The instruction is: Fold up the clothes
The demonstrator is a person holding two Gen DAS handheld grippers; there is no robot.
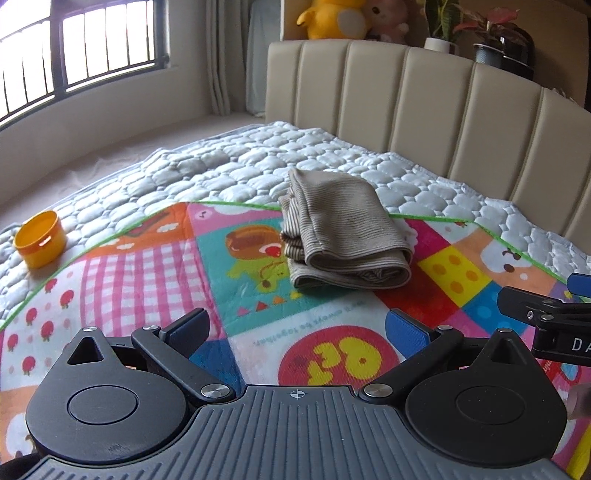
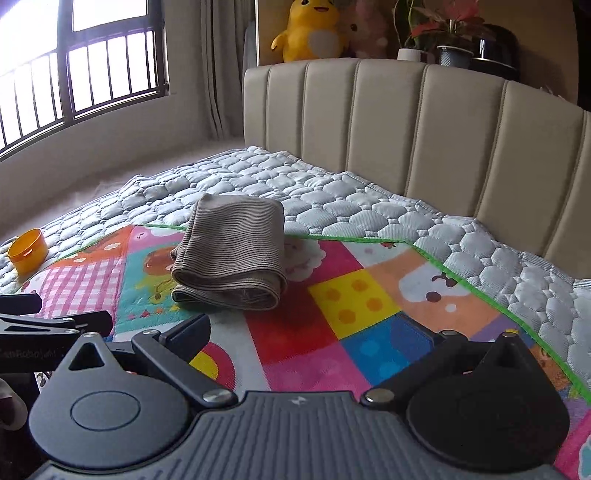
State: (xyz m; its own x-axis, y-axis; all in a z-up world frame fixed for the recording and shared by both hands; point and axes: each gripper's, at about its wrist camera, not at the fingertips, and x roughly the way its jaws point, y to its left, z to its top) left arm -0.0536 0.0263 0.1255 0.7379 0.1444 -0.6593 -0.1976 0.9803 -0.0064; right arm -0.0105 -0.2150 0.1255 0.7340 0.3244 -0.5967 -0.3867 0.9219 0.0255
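- Left wrist view, nearest: the left gripper hangs over the patterned mat, its blue pads spread wide, holding nothing.
- At 3 o'clock, part of the right gripper shows; in its own view its fingers are also spread and empty.
- At 12 o'clock lies the folded beige garment, straddling the mat's far green edge.
- At 10 o'clock, an orange tub sits on the quilted cover.
- Farthest, a padded headboard.

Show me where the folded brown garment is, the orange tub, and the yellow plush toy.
Folded brown garment (image 1: 343, 229): left wrist view, on its ribbed top layer.
Orange tub (image 1: 40, 240): left wrist view, on its outer side wall.
Yellow plush toy (image 2: 306, 33): right wrist view, on its body, behind the headboard.
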